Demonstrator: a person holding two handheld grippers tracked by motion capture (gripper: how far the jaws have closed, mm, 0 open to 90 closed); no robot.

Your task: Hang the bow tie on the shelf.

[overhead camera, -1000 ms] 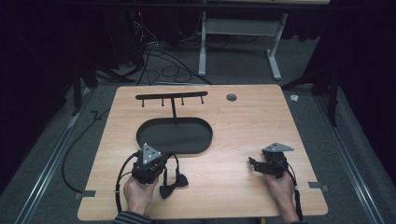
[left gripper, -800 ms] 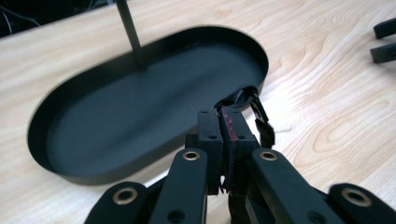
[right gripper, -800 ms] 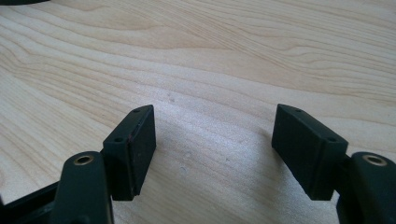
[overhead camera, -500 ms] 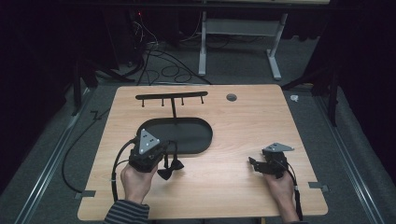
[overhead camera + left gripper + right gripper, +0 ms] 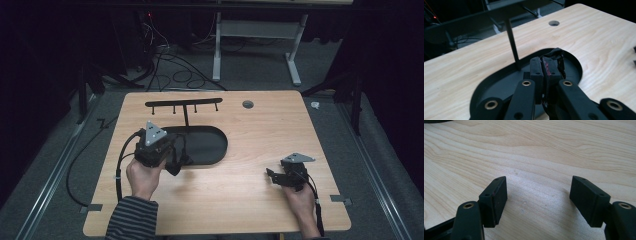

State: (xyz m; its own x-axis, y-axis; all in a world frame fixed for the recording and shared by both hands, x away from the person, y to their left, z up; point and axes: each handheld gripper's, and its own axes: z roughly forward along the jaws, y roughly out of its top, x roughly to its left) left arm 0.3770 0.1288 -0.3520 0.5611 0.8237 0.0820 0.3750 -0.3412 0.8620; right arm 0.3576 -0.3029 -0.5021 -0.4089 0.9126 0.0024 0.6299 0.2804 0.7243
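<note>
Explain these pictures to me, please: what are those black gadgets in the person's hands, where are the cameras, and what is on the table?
No robot here: a person holds a two-jaw tool, called a gripper, in each hand. One camera looks down from above on a wooden table. Two more ride on the grippers and look along their black jaws.

On the table stands a black stand: an oval base tray, a thin upright post and a crossbar with small pegs. A small round hole is near the far edge.

The left gripper, over the tray, is shut on a small black looped thing; I cannot tell what it is. The right gripper is low over bare wood, jaws wide open and empty.
</note>
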